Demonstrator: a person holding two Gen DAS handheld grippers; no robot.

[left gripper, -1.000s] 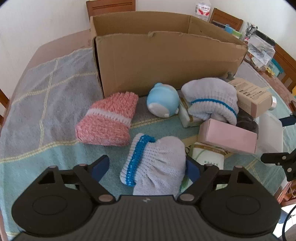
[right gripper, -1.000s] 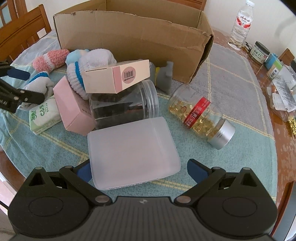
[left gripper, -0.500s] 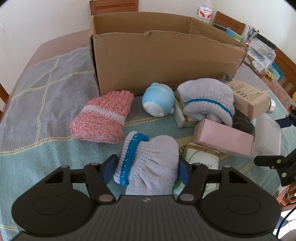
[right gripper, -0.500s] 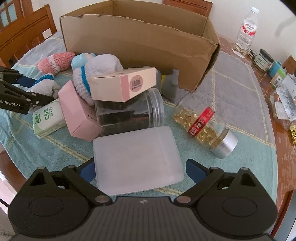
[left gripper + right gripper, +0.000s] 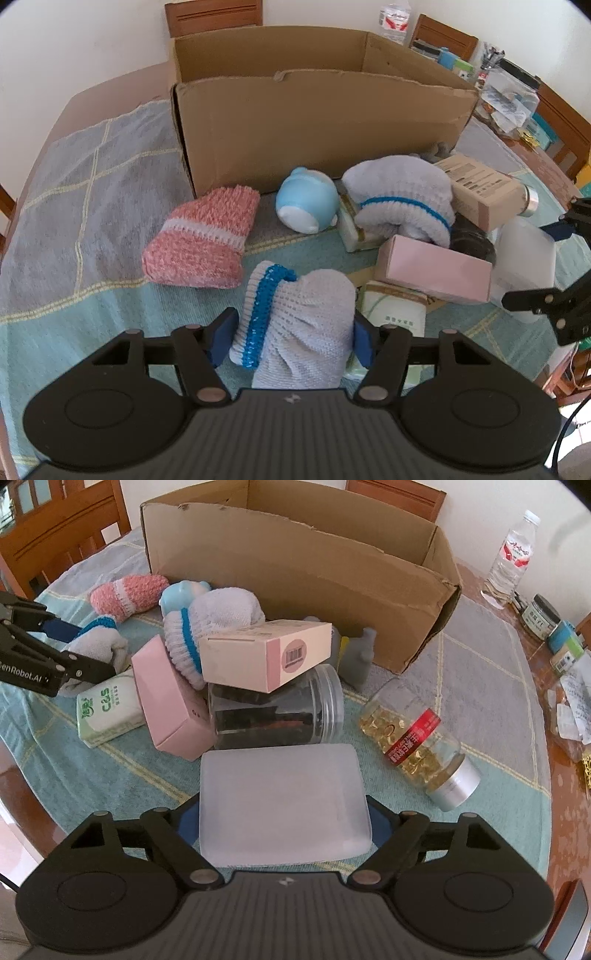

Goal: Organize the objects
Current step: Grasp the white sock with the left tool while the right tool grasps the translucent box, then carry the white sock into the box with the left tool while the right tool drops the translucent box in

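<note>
My left gripper (image 5: 291,336) is shut on a white knitted sock with a blue band (image 5: 295,325), near the cloth's front edge. My right gripper (image 5: 280,819) is shut on a frosted white plastic box (image 5: 282,801), its fingers pressed on both sides. A large open cardboard box (image 5: 317,110) stands behind the pile; it also shows in the right wrist view (image 5: 295,561). The left gripper shows in the right wrist view (image 5: 55,650), holding the sock (image 5: 99,642).
The pile holds a pink knitted sock (image 5: 203,236), a blue toy (image 5: 306,206), a second white sock (image 5: 402,195), a pink carton (image 5: 170,701), a beige carton (image 5: 266,653), a dark jar (image 5: 273,716), a capsule bottle (image 5: 413,742) and a tissue pack (image 5: 107,709).
Both grippers have closed: the left onto the white sock, the right onto the frosted box. Both views have risen slightly.
</note>
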